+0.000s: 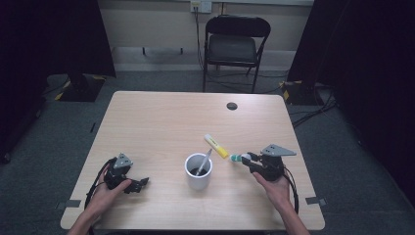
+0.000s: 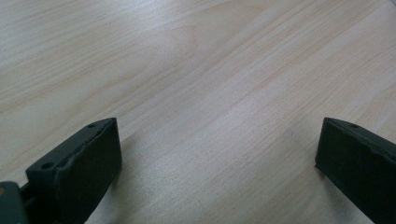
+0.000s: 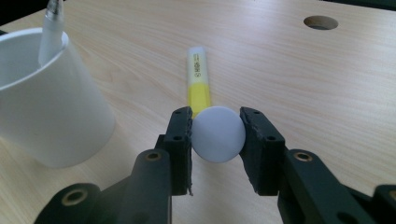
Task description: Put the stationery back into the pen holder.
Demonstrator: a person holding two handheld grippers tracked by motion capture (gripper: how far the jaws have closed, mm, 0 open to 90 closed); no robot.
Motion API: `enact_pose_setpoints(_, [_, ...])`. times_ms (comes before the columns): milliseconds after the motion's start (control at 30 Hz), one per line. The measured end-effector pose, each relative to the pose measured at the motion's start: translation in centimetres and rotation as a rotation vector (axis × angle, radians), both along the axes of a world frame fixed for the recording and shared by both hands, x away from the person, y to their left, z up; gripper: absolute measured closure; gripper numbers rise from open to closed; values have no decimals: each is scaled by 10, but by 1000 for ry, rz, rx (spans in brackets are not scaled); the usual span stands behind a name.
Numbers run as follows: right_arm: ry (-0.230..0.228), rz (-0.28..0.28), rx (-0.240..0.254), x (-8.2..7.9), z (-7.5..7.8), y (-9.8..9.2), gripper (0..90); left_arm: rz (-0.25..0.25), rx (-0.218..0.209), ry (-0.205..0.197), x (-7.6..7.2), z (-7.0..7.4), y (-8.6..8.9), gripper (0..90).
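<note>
Nearest the lens in the right gripper view, a round white end face (image 3: 218, 134) of a marker is seen clamped between the two black jaws of the right gripper (image 3: 217, 135); the pads are pressed on it from both sides. In the high view the same marker (image 1: 238, 157) is shown as a short white barrel with a green end, held clear of the table (image 1: 156, 122), just right of the white cup (image 1: 198, 172).

The left gripper (image 2: 217, 154) is rested low over bare wood, jaws spread wide, nothing between them.

Long axis of the held marker: roughly level, run along the gripper's own line, green end pointed toward the cup and slightly away from the person. A yellow highlighter (image 1: 216, 146) is laid flat just beyond it, its axis on a diagonal, white cap end farther from the person. One pen (image 1: 204, 161) is already stood leaning in the cup.

Risks judged from here:
- Grip is taken near one end only, on a smooth round barrel; the marker could swivel or slip out when tilted.
- A level marker brought to the cup could strike the rim and tip it.
- The leaning pen could be knocked, blocking entry.
- The highlighter could be nudged by the jaws.
</note>
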State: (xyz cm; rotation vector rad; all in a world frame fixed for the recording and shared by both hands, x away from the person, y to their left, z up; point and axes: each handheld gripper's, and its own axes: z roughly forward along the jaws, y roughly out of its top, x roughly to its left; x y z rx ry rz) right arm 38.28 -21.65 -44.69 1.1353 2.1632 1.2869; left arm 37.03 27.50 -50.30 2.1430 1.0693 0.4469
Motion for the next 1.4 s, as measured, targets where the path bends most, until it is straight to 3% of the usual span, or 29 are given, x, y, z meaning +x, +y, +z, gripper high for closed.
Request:
enact_pose_setpoints(233, [-10, -20, 48, -2, 13, -2, 655, 2, -2, 0, 0, 0, 0, 0])
enact_pose_setpoints(733, [-52, -6, 113, -13, 40, -7, 655, 2, -3, 0, 0, 0, 0, 0])
enact_pose_setpoints(1400, [-112, 68, 174, -30, 86, 2, 655, 1, -1, 0, 0, 0, 0, 0])
